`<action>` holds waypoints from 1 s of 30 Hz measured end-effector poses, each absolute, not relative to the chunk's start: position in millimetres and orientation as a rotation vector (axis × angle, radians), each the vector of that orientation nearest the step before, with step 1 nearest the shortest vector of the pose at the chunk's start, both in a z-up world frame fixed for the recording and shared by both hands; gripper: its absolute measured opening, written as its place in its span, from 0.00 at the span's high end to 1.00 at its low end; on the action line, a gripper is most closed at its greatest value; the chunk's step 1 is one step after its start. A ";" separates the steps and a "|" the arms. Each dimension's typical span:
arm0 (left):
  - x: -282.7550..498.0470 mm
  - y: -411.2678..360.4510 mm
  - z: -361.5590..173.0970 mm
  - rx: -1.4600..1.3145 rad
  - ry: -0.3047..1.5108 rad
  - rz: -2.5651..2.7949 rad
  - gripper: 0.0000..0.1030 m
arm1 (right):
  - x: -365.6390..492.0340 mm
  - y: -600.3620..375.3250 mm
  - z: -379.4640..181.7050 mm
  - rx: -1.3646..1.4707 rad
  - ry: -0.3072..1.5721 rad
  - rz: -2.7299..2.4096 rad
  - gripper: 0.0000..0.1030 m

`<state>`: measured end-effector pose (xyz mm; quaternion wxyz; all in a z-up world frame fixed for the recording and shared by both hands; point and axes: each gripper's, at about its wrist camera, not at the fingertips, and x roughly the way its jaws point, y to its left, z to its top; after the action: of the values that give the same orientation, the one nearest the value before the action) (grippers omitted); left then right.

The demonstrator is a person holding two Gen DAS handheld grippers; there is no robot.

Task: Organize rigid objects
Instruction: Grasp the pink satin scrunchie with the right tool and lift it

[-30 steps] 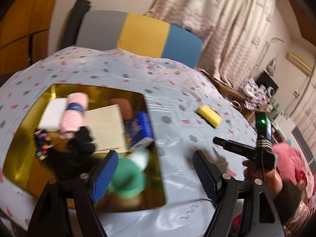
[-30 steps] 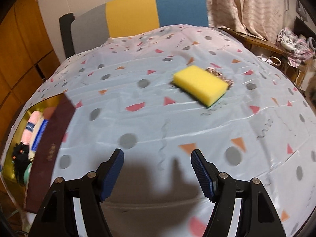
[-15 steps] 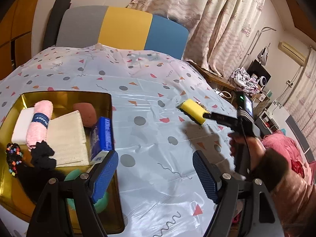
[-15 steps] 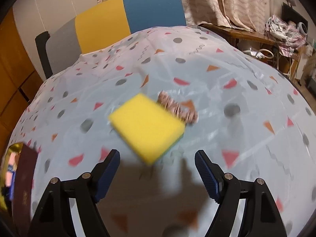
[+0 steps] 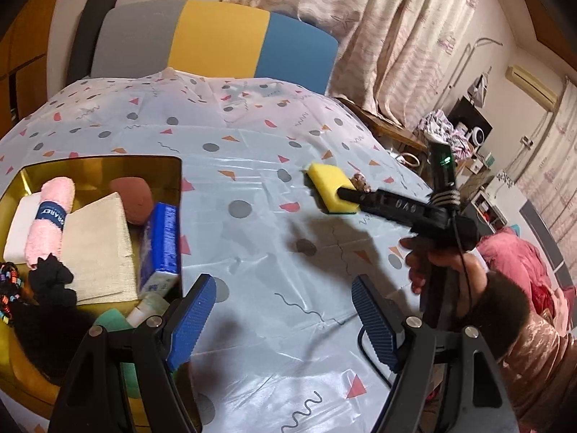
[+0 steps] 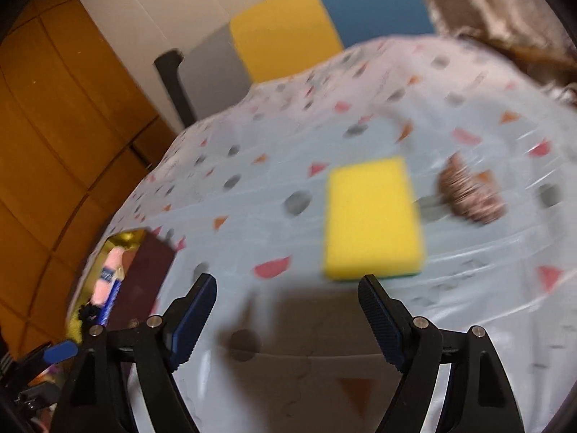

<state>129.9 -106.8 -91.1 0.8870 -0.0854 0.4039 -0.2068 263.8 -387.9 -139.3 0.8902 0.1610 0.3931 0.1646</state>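
A yellow sponge point(image 6: 371, 216) with a green underside lies on the patterned tablecloth point(image 6: 252, 187); it also shows in the left wrist view point(image 5: 330, 187). My right gripper point(image 6: 288, 319) is open and empty, just short of the sponge, its right fingertip near the sponge's near edge. In the left wrist view the right gripper point(image 5: 346, 195) reaches the sponge from the right. My left gripper point(image 5: 283, 319) is open and empty above the cloth, beside the gold tray point(image 5: 97, 166).
The gold tray holds a pink rolled towel point(image 5: 50, 213), a beige cloth point(image 5: 97, 245), a blue box point(image 5: 162, 241), a brown object point(image 5: 131, 200), black fabric and a beaded item. A brown scrunchie-like thing point(image 6: 468, 195) lies right of the sponge. A chair point(image 5: 216, 39) stands behind the table.
My right gripper has swung toward the sponge and now faces it along its length. My left gripper has drifted slightly; the tray contents are unchanged.
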 end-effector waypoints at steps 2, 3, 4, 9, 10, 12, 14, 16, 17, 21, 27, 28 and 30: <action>129.6 -108.8 -91.8 -0.173 0.842 -0.433 0.24 | 264.3 -409.9 -131.8 0.309 0.768 0.195 0.21; 129.7 -109.1 -92.4 -0.176 0.844 -0.433 0.24 | 268.4 -422.0 -130.0 0.298 0.761 0.111 0.21; 130.0 -109.3 -93.0 -0.181 0.846 -0.433 0.24 | 275.3 -435.3 -129.5 0.300 0.766 0.032 0.21; 131.4 -109.6 -95.5 -0.184 0.855 -0.424 0.24 | 314.2 -475.1 -143.3 0.380 0.823 -0.125 0.21; 131.7 -109.4 -95.4 -0.181 0.857 -0.421 0.24 | 319.2 -475.3 -146.8 0.384 0.837 -0.129 0.21; 132.3 -109.0 -95.3 -0.177 0.858 -0.415 0.24 | 330.2 -474.8 -157.1 0.410 0.868 -0.125 0.22; 134.6 -109.0 -95.2 -0.174 0.860 -0.409 0.24 | 338.6 -474.7 -164.5 0.423 0.890 -0.126 0.24; 136.7 -109.4 -95.5 -0.175 0.862 -0.406 0.24 | 346.3 -474.2 -171.6 0.412 0.913 -0.132 0.29; 137.3 -109.8 -95.6 -0.175 0.864 -0.405 0.24 | 346.4 -472.3 -173.9 0.388 0.903 -0.144 0.30; 140.5 -117.2 -95.9 -0.169 0.870 -0.415 0.24 | 350.0 -472.4 -177.6 0.351 0.901 -0.121 0.64; 147.2 -137.5 -89.3 -0.145 0.859 -0.451 0.24 | 327.5 -477.1 -177.7 0.383 0.882 -0.079 0.82; 150.3 -142.3 -87.6 -0.142 0.857 -0.459 0.24 | 320.0 -478.5 -176.4 0.396 0.875 -0.069 0.83; 156.1 -149.7 -86.2 -0.146 0.858 -0.470 0.24 | 306.9 -480.2 -173.1 0.411 0.863 -0.047 0.84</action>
<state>156.1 -149.7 -86.2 0.8803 -0.0699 0.4116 -0.2253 306.9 -480.2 -173.1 0.8877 0.1979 0.4151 -0.0228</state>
